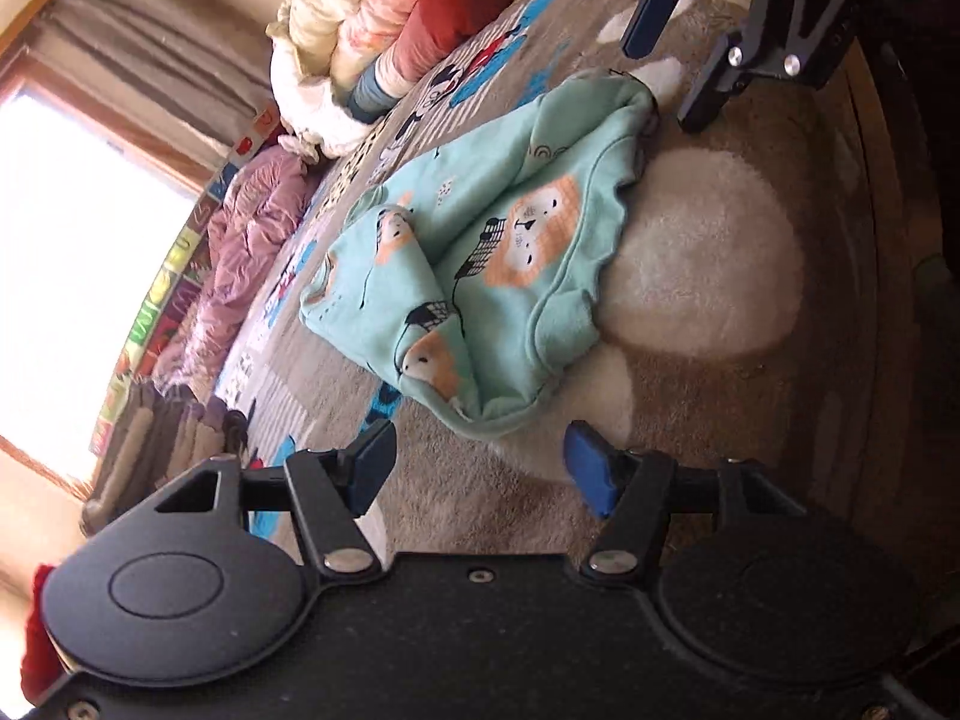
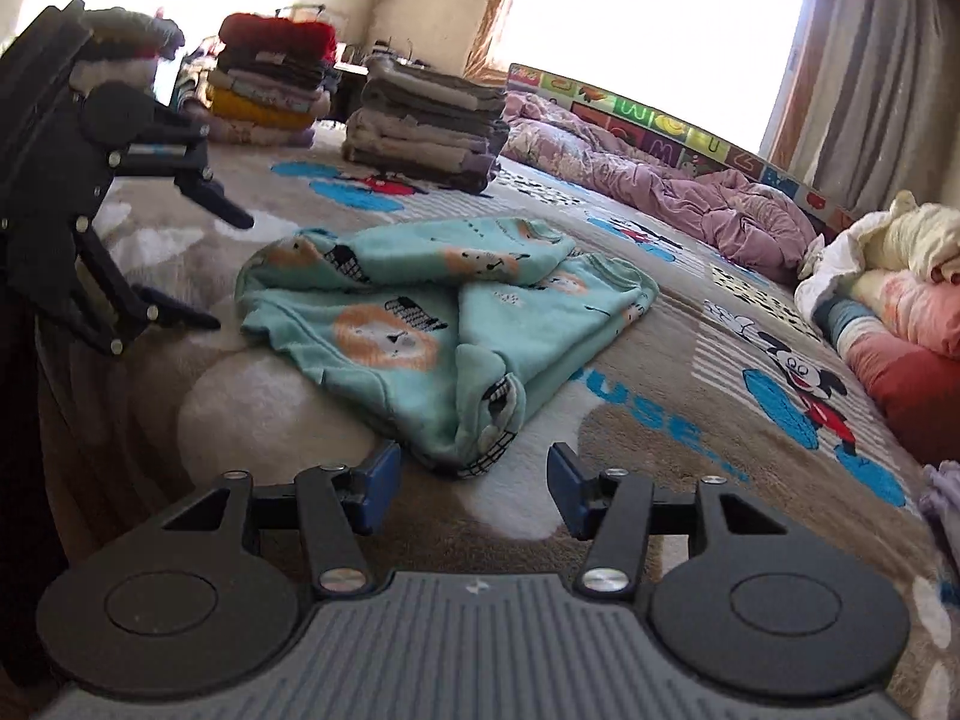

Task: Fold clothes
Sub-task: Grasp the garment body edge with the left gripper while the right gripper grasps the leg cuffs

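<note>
We looked along the right gripper (image 2: 474, 483), whose blue-padded jaws stood apart with nothing between them, just short of a mint-green garment (image 2: 432, 324) printed with orange lions. The garment lay loosely folded on a brown cartoon-mouse blanket (image 2: 720, 360). At the left edge the left gripper (image 2: 225, 270) hung beside the garment, jaws apart and empty. Behind stood two stacks of folded clothes (image 2: 426, 120), one topped in red. A crumpled pink quilt (image 2: 678, 192) lay under a bright window (image 2: 648, 18), and bundled bedding (image 2: 900, 300) sat at the right.
</note>
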The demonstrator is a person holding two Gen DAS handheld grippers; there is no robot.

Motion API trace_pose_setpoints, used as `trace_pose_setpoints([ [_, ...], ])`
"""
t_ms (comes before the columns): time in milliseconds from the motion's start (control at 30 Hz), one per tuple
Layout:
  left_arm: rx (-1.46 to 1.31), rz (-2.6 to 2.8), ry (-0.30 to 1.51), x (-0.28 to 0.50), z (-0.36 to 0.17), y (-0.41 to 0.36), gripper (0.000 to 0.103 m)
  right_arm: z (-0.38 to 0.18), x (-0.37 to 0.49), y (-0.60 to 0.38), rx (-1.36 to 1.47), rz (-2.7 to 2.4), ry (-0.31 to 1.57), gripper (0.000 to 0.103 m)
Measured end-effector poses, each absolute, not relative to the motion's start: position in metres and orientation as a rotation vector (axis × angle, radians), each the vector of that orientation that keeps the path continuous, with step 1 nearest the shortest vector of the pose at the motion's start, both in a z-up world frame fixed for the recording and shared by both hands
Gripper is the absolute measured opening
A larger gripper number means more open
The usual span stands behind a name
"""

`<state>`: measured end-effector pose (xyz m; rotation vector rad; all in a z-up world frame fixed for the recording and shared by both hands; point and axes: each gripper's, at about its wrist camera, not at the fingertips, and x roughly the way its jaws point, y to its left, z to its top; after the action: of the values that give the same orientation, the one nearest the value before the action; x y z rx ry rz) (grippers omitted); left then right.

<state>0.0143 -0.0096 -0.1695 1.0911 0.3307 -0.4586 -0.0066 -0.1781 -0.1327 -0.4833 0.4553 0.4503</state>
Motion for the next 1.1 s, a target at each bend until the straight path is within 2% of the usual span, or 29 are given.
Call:
trace_pose_setpoints([
  [100,1.130,-0.407,0.263,0.021,-0.179,-0.015,0.066,-0.143,-0.010,-0.161,-0.612,0.417,0.413,0.057],
  [200,1.149,-0.388,0.213,0.022,-0.185,-0.016,0.066,-0.145,-0.006,-0.152,-0.685,0.382,0.361,0.066],
  [267,1.154,-0.372,0.192,0.021,-0.187,-0.016,0.066,-0.147,-0.004,-0.146,-0.729,0.362,0.326,0.066],
  [333,1.154,-0.356,0.172,0.020,-0.189,-0.017,0.066,-0.151,-0.003,-0.144,-0.752,0.363,0.298,0.066],
  [400,1.153,-0.346,0.170,0.019,-0.189,-0.019,0.065,-0.153,-0.001,-0.139,-0.767,0.377,0.287,0.053],
  [433,1.144,-0.346,0.180,0.020,-0.188,-0.020,0.063,-0.153,0.000,-0.137,-0.765,0.389,0.291,0.049],
  [500,1.137,-0.353,0.196,0.019,-0.189,-0.022,0.040,-0.153,0.002,-0.136,-0.754,0.402,0.303,0.041],
  [533,1.155,-0.348,0.192,0.018,-0.192,-0.026,0.037,-0.152,0.001,-0.136,-0.745,0.405,0.305,0.040],
  [600,1.171,-0.335,0.192,0.016,-0.194,-0.030,0.024,-0.150,-0.001,-0.136,-0.737,0.410,0.305,0.036],
  [800,1.189,-0.333,0.219,0.002,-0.178,-0.030,0.014,-0.139,-0.011,-0.138,-0.724,0.421,0.304,0.032],
  [967,1.194,-0.365,0.204,-0.033,-0.143,-0.029,0.014,-0.109,-0.048,-0.146,-0.711,0.413,0.245,0.031],
  [1100,1.015,-0.416,0.218,-0.028,-0.104,-0.019,0.014,-0.085,-0.065,-0.154,-0.676,0.410,0.159,0.031],
])
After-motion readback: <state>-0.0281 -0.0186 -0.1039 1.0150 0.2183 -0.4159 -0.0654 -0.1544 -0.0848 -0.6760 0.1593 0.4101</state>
